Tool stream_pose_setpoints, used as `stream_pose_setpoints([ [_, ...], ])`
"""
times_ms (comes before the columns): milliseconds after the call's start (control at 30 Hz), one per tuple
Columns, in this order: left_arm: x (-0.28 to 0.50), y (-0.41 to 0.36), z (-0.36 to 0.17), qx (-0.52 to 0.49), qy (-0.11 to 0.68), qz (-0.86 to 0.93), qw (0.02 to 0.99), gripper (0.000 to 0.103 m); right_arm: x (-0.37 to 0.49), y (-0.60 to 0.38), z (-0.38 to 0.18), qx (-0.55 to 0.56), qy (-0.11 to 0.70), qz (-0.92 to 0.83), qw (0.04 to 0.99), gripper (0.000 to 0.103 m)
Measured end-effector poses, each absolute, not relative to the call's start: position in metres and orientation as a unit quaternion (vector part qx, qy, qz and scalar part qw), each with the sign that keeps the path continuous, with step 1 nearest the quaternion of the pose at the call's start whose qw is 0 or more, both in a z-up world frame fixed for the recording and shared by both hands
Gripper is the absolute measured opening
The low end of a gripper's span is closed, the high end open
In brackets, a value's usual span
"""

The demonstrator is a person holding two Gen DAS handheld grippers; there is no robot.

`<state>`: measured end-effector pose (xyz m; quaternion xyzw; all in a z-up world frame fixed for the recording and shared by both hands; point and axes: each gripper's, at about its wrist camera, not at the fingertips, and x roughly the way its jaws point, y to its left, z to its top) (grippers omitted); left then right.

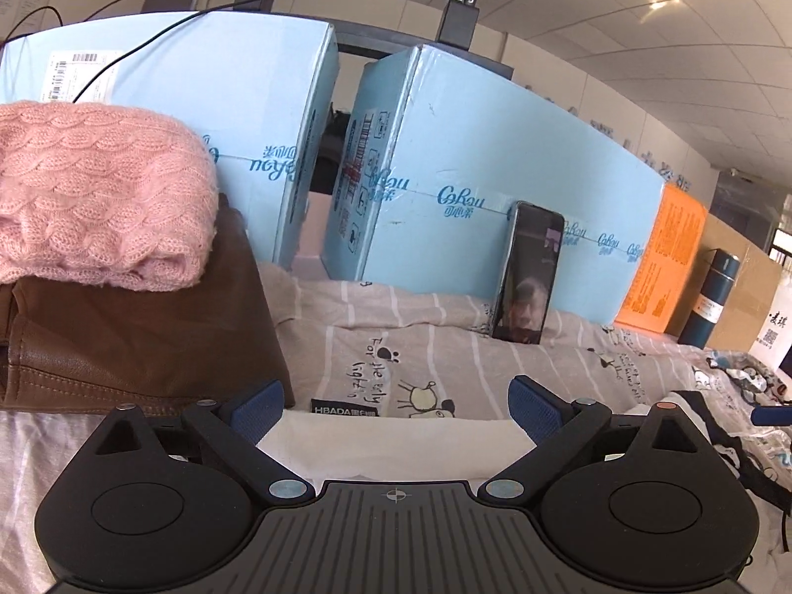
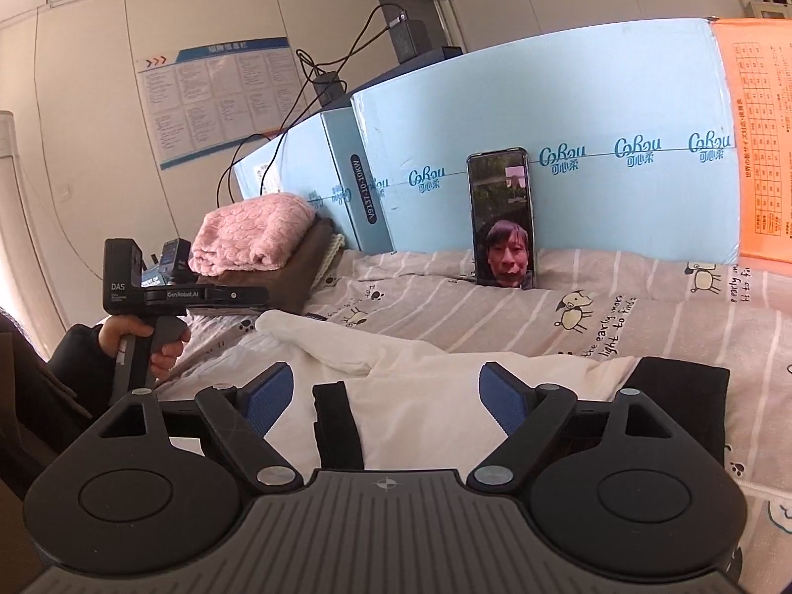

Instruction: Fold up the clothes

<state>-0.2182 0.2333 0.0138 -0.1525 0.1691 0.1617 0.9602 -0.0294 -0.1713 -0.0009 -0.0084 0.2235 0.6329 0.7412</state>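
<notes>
A white garment [image 2: 425,381] with a black strap [image 2: 336,420] and a black part [image 2: 683,396] lies spread on the patterned bedsheet [image 2: 569,297]. My right gripper [image 2: 386,391] hovers over it, open; the strap lies below the gap and the blue pads [image 2: 270,391] touch nothing. My left gripper [image 1: 396,403] is open too, over the white garment's edge [image 1: 391,440]. In the right wrist view a hand [image 2: 163,346] holds the left gripper [image 2: 257,293] at the left. A folded pink knit sweater [image 1: 99,188] rests on a folded brown leather garment [image 1: 138,336].
Light blue cartons [image 1: 470,148] line the far side, with a phone [image 1: 529,272] leaning on one. An orange box [image 1: 663,257] and a dark flask [image 1: 713,297] stand at the right. A black-and-white garment [image 1: 717,425] lies at the right. Cables [image 2: 297,114] run over the cartons.
</notes>
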Motion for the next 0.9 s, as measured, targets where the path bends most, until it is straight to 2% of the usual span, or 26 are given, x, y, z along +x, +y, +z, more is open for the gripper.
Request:
stream_pose_setpoints([
  [200, -0.232, 0.201, 0.021, -0.082, 0.165, 0.125, 0.975, 0.099, -0.057, -0.199, 0.006, -0.024, 0.217, 0.589, 0.778, 0.082],
  [433, -0.285, 0.146, 0.026, 0.047, 0.123, 0.054, 0.990, 0.099, -0.093, -0.232, 0.005, -0.036, 0.217, 0.546, 0.809, 0.082],
  [600, -0.296, 0.108, 0.025, 0.113, 0.126, -0.024, 0.985, 0.102, -0.117, -0.262, -0.004, -0.039, 0.229, 0.509, 0.829, 0.082],
  [900, -0.297, 0.035, 0.006, 0.234, 0.163, -0.188, 0.940, 0.102, -0.175, -0.291, -0.038, -0.109, 0.263, 0.464, 0.838, 0.082],
])
